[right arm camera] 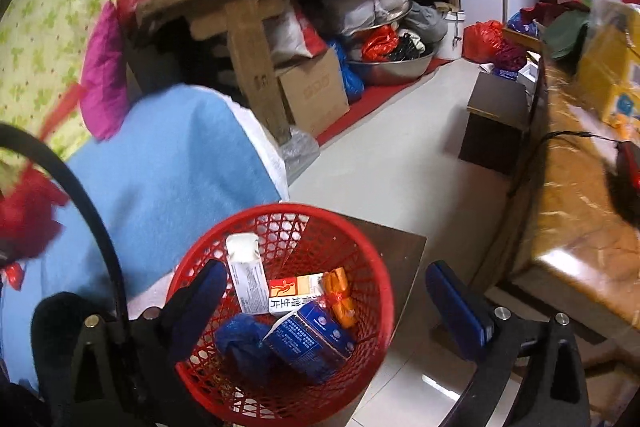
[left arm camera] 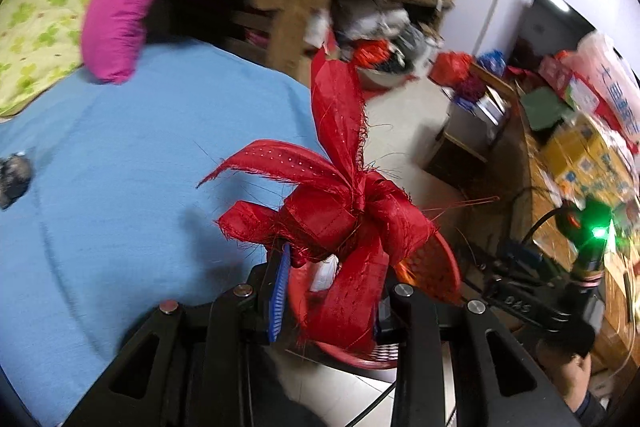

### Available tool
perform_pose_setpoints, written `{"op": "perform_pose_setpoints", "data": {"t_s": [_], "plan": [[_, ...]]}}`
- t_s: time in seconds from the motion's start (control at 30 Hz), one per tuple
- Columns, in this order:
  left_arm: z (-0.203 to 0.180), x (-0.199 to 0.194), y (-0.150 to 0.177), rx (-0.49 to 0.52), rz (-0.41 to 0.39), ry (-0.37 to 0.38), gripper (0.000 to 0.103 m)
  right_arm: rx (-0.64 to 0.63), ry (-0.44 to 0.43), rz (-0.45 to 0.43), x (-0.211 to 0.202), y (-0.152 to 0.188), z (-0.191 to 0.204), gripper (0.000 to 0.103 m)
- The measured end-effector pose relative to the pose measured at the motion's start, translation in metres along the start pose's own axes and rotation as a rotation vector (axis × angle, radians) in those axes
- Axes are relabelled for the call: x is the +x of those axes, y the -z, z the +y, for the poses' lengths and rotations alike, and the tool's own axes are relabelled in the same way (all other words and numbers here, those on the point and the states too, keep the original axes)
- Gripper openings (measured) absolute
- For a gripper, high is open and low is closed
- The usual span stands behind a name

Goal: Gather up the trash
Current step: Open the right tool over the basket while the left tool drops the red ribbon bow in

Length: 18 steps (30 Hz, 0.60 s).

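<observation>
My left gripper (left arm camera: 332, 291) is shut on a frayed red ribbon bow (left arm camera: 340, 211) and holds it above the red mesh basket (left arm camera: 436, 267), beside the blue bed sheet (left arm camera: 140, 155). In the right wrist view the basket (right arm camera: 360, 247) stands on a dark stool and holds a white carton (right arm camera: 246, 271), a red and white box (right arm camera: 296, 293), a blue box (right arm camera: 308, 343), an orange packet (right arm camera: 340, 297) and a blue wad (right arm camera: 240, 343). My right gripper (right arm camera: 324, 303) is open and empty just above the basket. The bow also shows at the far left of that view (right arm camera: 28, 215).
A dark crumpled item (left arm camera: 14, 179) lies on the blue sheet at the left. A magenta pillow (left arm camera: 120, 15) lies by a cluttered wooden shelf (right arm camera: 256, 39). A wooden table (right arm camera: 580, 207) with boxes is on the right, a dark stool (right arm camera: 496, 123) on the tiled floor.
</observation>
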<state>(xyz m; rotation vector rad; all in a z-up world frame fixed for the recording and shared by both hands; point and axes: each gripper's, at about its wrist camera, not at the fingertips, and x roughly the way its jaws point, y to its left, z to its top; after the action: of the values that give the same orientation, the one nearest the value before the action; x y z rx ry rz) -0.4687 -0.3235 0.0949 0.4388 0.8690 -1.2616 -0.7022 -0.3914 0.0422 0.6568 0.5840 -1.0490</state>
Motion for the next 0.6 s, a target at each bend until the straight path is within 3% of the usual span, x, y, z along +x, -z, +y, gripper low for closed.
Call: {"op": "perform_pose_setpoints", "data": {"t_s": [0.2, 0.27, 0.3, 0.33, 0.43, 0.6], "plan": [[-0.025, 0.037, 0.002, 0.046, 0.101, 0.045, 0.039, 0.035, 0.005, -0.076, -0.026, -0.003, -0.016, 0.101], [-0.031, 0.049, 0.003, 0.062, 0.136, 0.064, 0.053, 0.041, 0.001, -0.085, -0.029, -0.005, -0.019, 0.102], [-0.034, 0.055, 0.004, 0.066, 0.156, 0.066, 0.068, 0.042, -0.002, -0.086, -0.029, -0.006, -0.020, 0.102], [-0.035, 0.058, 0.003, 0.072, 0.164, 0.064, 0.073, 0.041, -0.004, -0.087, -0.029, -0.007, -0.021, 0.102], [-0.035, 0.058, 0.002, 0.089, 0.175, 0.047, 0.073, 0.038, -0.011, -0.095, -0.031, -0.009, -0.017, 0.102], [-0.007, 0.032, 0.001, 0.044, 0.115, 0.031, 0.073, 0.011, -0.038, -0.109, -0.035, -0.013, 0.000, 0.102]]}}
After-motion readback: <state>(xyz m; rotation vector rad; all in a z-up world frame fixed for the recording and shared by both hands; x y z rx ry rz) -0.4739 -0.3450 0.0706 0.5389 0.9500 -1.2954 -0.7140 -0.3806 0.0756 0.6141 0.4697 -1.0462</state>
